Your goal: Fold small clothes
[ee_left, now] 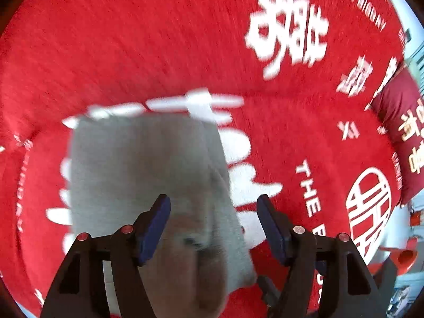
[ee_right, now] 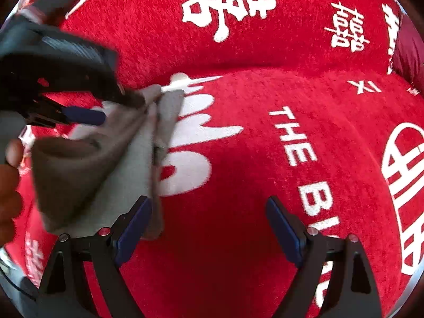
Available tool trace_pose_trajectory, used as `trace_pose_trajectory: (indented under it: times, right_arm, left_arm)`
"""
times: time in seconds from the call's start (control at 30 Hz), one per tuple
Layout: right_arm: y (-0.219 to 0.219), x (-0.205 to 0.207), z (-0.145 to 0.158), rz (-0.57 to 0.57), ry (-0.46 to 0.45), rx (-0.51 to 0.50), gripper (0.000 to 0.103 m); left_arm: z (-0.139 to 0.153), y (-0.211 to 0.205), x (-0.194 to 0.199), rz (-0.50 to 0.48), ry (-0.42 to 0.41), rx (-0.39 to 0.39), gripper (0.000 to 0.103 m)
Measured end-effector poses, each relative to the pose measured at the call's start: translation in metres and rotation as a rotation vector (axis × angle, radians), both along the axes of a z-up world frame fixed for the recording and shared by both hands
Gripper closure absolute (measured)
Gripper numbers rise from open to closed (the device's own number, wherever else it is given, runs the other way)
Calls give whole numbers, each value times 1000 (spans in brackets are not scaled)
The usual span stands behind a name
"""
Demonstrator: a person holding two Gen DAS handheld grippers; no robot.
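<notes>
The grey cloth [ee_left: 148, 175] lies half-folded on the red cover [ee_left: 132, 39], its long axis running away from the left gripper [ee_left: 213, 228], whose spread jaws hover right over it, while the right gripper [ee_right: 209, 228], jaws spread and empty, stands just right of it.

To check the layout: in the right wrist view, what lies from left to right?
Black left gripper with open jaws → crumpled grey cloth garment → red plush cover with white lettering → dark red cushion.
</notes>
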State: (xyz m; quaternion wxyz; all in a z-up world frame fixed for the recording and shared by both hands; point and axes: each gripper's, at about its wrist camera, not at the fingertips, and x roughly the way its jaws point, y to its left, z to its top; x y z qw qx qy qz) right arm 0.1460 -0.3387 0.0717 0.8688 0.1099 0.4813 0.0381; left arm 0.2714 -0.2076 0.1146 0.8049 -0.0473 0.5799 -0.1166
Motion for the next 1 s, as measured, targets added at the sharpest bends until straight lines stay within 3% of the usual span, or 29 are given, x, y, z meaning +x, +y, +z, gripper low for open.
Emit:
trace_pose_trajectory:
  times: [0.03, 0.1, 0.17, 0.27, 0.37, 0.53, 0.63, 0.77, 0.87, 0.93, 0.97, 1.0]
  right_arm:
    - [2, -1, 5, 10, -11, 20, 13]
    - [8, 0, 15, 49, -37, 68, 13]
    - [18, 4, 23, 108, -56, 127, 13]
    - [30, 15, 28, 152, -60, 208, 13]
    - [36, 32, 22, 173, -21, 335, 13]
    - [30, 68, -5, 126, 109, 597, 13]
    - [30, 79, -17, 125, 160, 706, 14]
    - [36, 95, -26, 108, 207, 687, 15]
    - [51, 109, -28, 139, 223, 632, 28]
    - [69, 120, -30, 180, 249, 519, 50]
    - [77, 124, -32, 191, 277, 428, 77]
    - [81, 127, -31, 196, 284, 383, 80]
  left_arm:
    - [12, 17, -4, 15, -28, -15, 32]
    - [19, 44, -11, 59, -69, 37, 1]
    - [15, 73, -18, 124, -126, 143, 1]
    - [-9, 110, -29, 150, -70, 181, 1]
    - [-32, 129, -42, 182, -65, 263, 1]
    - [-53, 137, -56, 192, -11, 195, 1]
    - [-53, 124, -57, 161, -37, 194, 1]
    - [-57, 103, -53, 116, -35, 197, 1]
    - [-70, 93, -54, 103, -12, 205, 1]
    - [-76, 95, -54, 115, 12, 169, 1]
    - [-77, 98, -54, 127, 32, 144, 1]
    - [-75, 100, -54, 135, 46, 124, 1]
